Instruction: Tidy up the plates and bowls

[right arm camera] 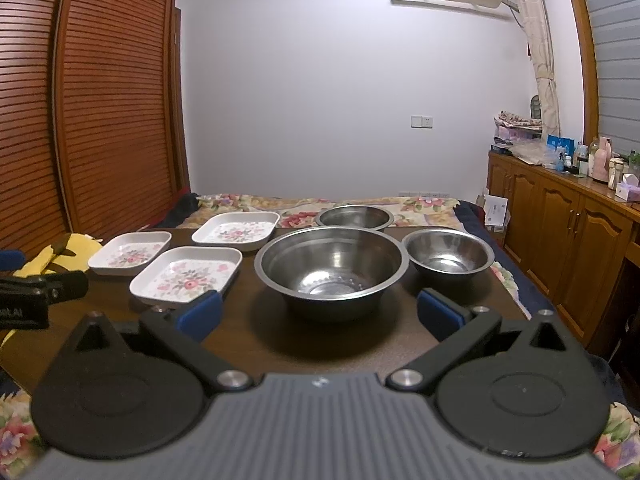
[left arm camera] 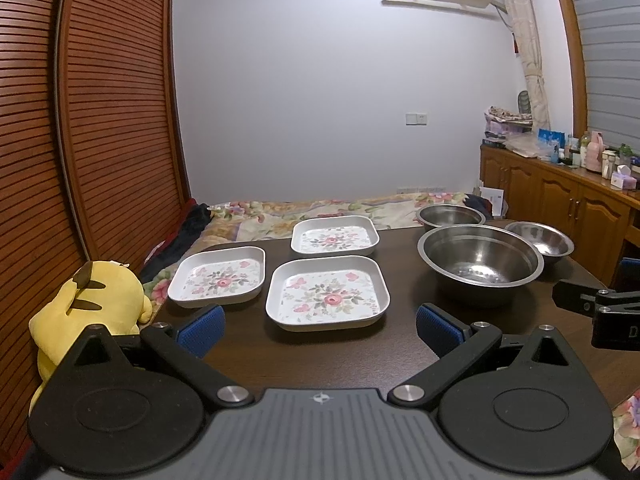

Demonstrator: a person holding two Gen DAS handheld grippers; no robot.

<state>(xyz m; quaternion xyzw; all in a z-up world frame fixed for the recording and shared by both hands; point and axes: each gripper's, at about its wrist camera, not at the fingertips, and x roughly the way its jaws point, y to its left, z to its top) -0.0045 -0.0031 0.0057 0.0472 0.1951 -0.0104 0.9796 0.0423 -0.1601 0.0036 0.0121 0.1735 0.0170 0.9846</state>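
Three white square plates with pink flower prints lie on the dark wooden table [left arm camera: 256,344]: a near one [left arm camera: 327,294], a left one [left arm camera: 218,276] and a far one [left arm camera: 335,235]. Three steel bowls stand to their right: a large one [left arm camera: 479,262], a small one [left arm camera: 539,239] and a far one [left arm camera: 450,215]. My left gripper [left arm camera: 320,330] is open and empty, just short of the near plate. My right gripper [right arm camera: 320,312] is open and empty, just short of the large bowl [right arm camera: 332,266]; the small bowl [right arm camera: 448,255], far bowl [right arm camera: 354,216] and plates [right arm camera: 186,274] flank it.
A yellow plush toy [left arm camera: 90,308] sits off the table's left edge. A bed with a floral cover [left arm camera: 320,210] lies behind the table. Wooden cabinets [left arm camera: 560,196] with bottles stand at the right, slatted wooden doors [left arm camera: 100,120] at the left.
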